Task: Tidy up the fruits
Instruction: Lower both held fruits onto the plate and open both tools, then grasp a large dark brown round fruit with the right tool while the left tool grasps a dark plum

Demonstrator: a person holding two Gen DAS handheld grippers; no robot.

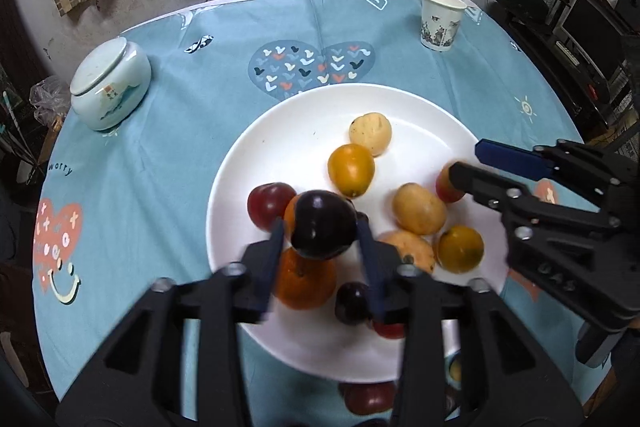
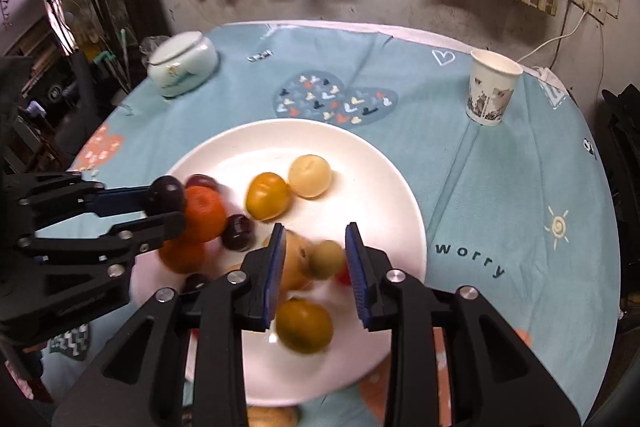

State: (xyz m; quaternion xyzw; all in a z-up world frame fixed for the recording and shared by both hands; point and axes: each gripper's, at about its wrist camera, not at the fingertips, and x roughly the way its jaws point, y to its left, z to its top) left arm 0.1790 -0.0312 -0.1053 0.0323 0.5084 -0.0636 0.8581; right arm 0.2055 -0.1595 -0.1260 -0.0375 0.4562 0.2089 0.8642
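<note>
Left wrist view: the left gripper [image 1: 322,231] brackets a dark plum [image 1: 320,213] at its fingertips. A thin gap shows at one pad, so I read the plum as released rather than clamped. The plum is perched on an orange [image 1: 306,281] directly beneath the jaws, inside the near part of the white plate [image 1: 224,195]. A red plum [image 1: 269,205] lies just outboard of the left finger, and another dark plum [image 1: 352,303] sits under the right one.

The perch looks unsteady. To do this well, the jaws should widen evenly and lift straight back along their own line, so neither pad drags the plum off the pile.

The right gripper [image 2: 314,239] hangs narrowly parted and empty over the yellow fruits [image 2: 304,323]. Behind the left gripper, a red fruit [image 1: 366,397] lies off the plate, on the tablecloth [image 1: 160,147].
</note>
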